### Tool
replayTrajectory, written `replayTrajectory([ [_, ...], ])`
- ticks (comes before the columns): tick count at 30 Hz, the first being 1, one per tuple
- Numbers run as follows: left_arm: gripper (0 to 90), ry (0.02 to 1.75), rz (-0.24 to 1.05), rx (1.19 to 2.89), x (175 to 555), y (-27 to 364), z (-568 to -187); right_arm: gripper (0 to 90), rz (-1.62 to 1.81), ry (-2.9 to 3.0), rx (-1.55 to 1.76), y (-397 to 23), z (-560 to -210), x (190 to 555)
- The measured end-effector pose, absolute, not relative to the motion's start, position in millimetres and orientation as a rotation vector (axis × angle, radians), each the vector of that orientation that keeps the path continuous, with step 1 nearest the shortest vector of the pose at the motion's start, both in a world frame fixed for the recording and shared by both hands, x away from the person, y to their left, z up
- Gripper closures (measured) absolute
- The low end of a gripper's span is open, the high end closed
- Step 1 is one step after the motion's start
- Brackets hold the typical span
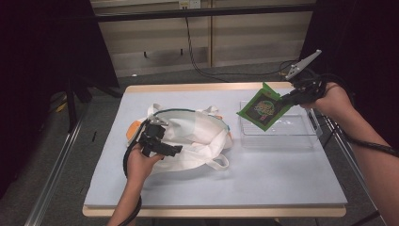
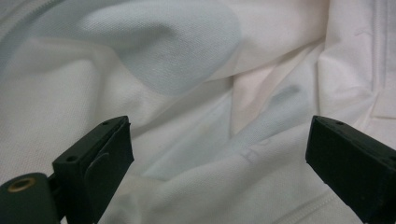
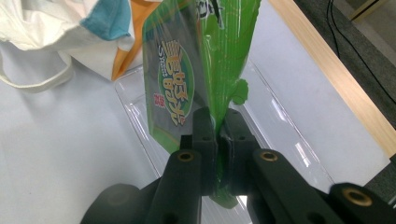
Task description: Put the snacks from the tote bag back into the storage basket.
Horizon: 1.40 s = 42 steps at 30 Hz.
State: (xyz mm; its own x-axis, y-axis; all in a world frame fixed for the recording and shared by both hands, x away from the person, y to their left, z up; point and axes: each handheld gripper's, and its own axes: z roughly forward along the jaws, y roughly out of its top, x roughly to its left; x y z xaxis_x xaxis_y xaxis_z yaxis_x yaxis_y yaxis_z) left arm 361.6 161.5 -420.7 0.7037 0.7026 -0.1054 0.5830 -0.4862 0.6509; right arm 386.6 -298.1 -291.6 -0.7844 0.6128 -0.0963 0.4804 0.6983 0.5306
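Green snack packet (image 1: 263, 108) clamped by one edge in the right tool (image 1: 288, 98), held tilted in the air above the clear plastic tray (image 1: 277, 136) at the right of the pale blue surface (image 1: 263, 174). Left tool (image 1: 162, 147) resting over the white cloth bag (image 1: 197, 136) at the surface's left, jaws spread wide with nothing gripped, white fabric (image 2: 196, 154) between and beneath them. Bag handle (image 1: 217, 163) looped toward the near edge.
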Motion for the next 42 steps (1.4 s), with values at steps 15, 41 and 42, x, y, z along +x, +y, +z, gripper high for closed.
replayTrajectory([
  [15,7.4,0.954,0.225,2.272,363,161,-422,85.2,0.697,2.634,0.886,-311,-299,384],
  [41,7.8,0.956,0.217,2.272,363,160,-421,83.7,0.629,2.676,0.857,-311,-324,378],
  [42,7.8,0.975,0.232,2.248,362,158,-422,83.5,0.630,2.676,0.853,-310,-325,378],
])
